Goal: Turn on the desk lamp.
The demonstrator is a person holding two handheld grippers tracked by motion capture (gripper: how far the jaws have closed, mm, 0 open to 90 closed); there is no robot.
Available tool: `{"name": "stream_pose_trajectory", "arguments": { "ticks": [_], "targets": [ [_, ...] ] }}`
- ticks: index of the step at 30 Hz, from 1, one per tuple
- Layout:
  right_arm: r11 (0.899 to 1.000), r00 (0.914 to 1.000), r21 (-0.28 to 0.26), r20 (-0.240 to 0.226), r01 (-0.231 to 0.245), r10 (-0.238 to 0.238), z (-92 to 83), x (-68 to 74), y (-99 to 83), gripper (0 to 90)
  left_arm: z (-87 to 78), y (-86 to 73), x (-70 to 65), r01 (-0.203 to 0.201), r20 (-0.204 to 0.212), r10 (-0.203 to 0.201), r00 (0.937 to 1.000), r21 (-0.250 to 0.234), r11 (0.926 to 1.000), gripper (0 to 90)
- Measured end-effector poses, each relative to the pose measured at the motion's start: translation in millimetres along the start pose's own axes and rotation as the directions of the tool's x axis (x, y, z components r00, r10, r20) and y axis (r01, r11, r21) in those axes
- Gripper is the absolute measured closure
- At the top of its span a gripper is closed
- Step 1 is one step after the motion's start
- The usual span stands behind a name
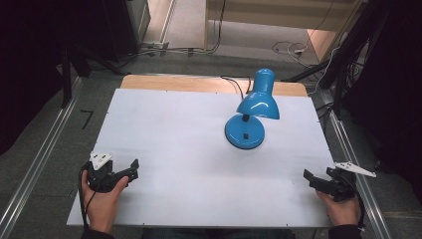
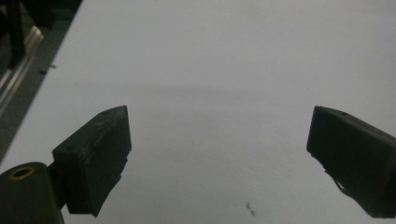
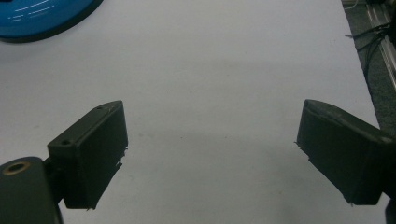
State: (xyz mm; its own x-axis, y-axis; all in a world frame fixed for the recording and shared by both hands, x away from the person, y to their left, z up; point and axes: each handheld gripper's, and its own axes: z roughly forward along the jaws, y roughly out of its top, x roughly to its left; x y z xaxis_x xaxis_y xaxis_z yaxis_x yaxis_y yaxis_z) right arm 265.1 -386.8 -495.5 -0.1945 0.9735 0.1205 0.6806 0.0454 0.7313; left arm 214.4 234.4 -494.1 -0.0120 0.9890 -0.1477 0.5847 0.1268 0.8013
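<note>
A blue desk lamp (image 1: 251, 112) stands on the white table (image 1: 189, 149), right of centre toward the back, its shade tilted over its round base (image 1: 244, 133). A black cable runs from it to the back edge. My left gripper (image 1: 130, 168) rests at the front left in a hand, open, with nothing between its jaws. My right gripper (image 1: 314, 177) rests at the front right, also open and empty. In the left gripper view the left gripper (image 2: 219, 140) faces bare table. In the right gripper view the right gripper (image 3: 212, 135) stands wide, and the lamp base (image 3: 44, 16) sits at the top left.
A wooden strip (image 1: 214, 83) edges the table's back. Metal rails (image 1: 37, 164) run along both sides on the grey floor. Cables (image 1: 293, 49) lie on the floor behind the table, and dark stands flank it.
</note>
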Motion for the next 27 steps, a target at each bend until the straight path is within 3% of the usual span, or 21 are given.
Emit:
{"name": "stream_pose_trajectory", "arguments": {
  "ticks": [5,14,20,27],
  "targets": [
    [1.0,0.9999,-0.009,-0.001,0.01,-0.01,-0.1,1.8,0.4,7.3,-0.7,0.4,-1.7,-0.01,-0.002,0.01,0.9999,-0.023,0.9997,7.0],
    [0.999,0.9991,-0.02,-0.014,0.039,-0.039,5.1,9.9,3.8,7.3,-0.8,0.5,-4.3,-0.004,0.036,0.005,0.9993,-0.048,0.9989,7.0],
    [0.998,0.9971,-0.019,-0.033,0.068,-0.068,15.2,23.0,9.8,7.3,-0.9,-0.7,-3.0,-0.004,0.041,0.005,0.9992,-0.048,0.9988,7.0],
    [0.998,0.9963,-0.025,-0.054,0.066,-0.067,23.5,30.7,16.4,7.3,-4.0,0.0,-5.2,-0.022,0.048,0.026,0.9985,-0.077,0.9968,7.0]
  ]
}}
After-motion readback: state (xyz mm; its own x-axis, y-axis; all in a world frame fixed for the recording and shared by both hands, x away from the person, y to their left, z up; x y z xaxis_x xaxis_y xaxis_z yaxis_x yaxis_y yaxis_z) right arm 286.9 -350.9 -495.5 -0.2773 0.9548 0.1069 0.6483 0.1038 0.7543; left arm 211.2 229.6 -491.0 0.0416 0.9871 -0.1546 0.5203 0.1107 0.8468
